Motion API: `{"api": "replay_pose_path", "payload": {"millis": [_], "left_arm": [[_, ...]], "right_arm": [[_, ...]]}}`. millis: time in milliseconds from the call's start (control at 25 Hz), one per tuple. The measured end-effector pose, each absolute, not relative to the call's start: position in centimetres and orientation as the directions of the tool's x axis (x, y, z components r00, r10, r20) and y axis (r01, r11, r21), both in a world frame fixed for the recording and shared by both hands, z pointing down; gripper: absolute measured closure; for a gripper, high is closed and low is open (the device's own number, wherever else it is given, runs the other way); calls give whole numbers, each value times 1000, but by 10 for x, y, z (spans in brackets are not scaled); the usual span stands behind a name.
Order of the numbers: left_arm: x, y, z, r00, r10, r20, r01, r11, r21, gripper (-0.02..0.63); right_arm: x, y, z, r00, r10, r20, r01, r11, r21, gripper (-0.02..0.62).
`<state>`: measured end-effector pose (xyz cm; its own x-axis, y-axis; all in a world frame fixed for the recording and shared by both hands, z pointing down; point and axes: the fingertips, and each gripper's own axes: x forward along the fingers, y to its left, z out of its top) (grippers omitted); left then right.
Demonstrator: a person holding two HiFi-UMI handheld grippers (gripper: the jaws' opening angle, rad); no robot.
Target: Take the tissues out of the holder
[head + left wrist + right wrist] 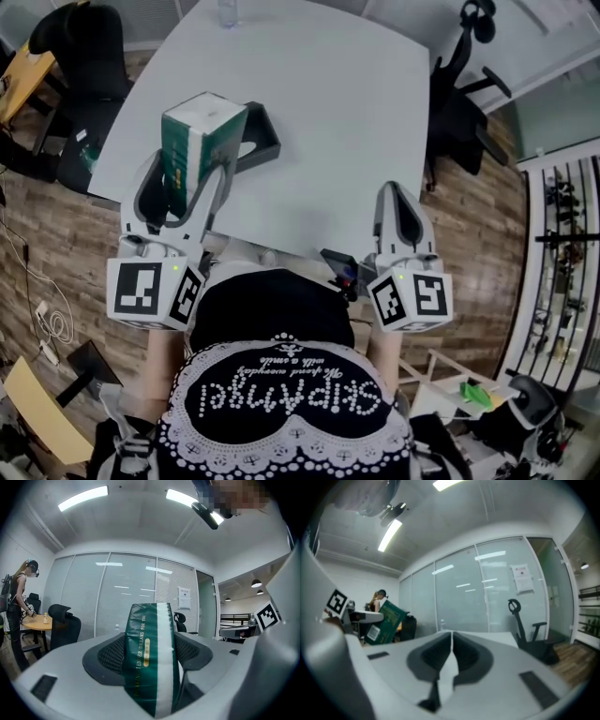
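Observation:
My left gripper (pixel 187 173) is shut on a green and white tissue pack (pixel 199 141) and holds it upright above the white table (pixel 347 112). In the left gripper view the tissue pack (pixel 152 658) stands between the two dark pads (pixel 110 656), which press on its sides. The black holder (pixel 263 142) lies on the table just right of the pack, partly hidden behind it. At the table's near edge my right gripper (pixel 397 199) points forward; in its own view this right gripper (pixel 451 651) has its jaws together with nothing in them. The tissue pack (pixel 384 619) shows at that view's left.
A clear bottle (pixel 228 11) stands at the table's far edge. Black office chairs sit left (pixel 80 56) and right (pixel 459 103) of the table. A person (pixel 18 604) stands by a small round table (pixel 42 623) far off. Glass walls ring the room.

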<state>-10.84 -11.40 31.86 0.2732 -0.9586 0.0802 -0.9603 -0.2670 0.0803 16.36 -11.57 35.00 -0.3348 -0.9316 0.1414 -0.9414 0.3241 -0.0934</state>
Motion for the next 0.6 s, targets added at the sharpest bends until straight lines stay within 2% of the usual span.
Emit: {"api": "replay_pose_path", "payload": {"millis": [600], "left_arm": [[-121,-99,325,262,-961,87,-963,-255,83,265]], "right_arm": [[166,-102,350,-317,-938,142,-947,307,-91,560]]}}
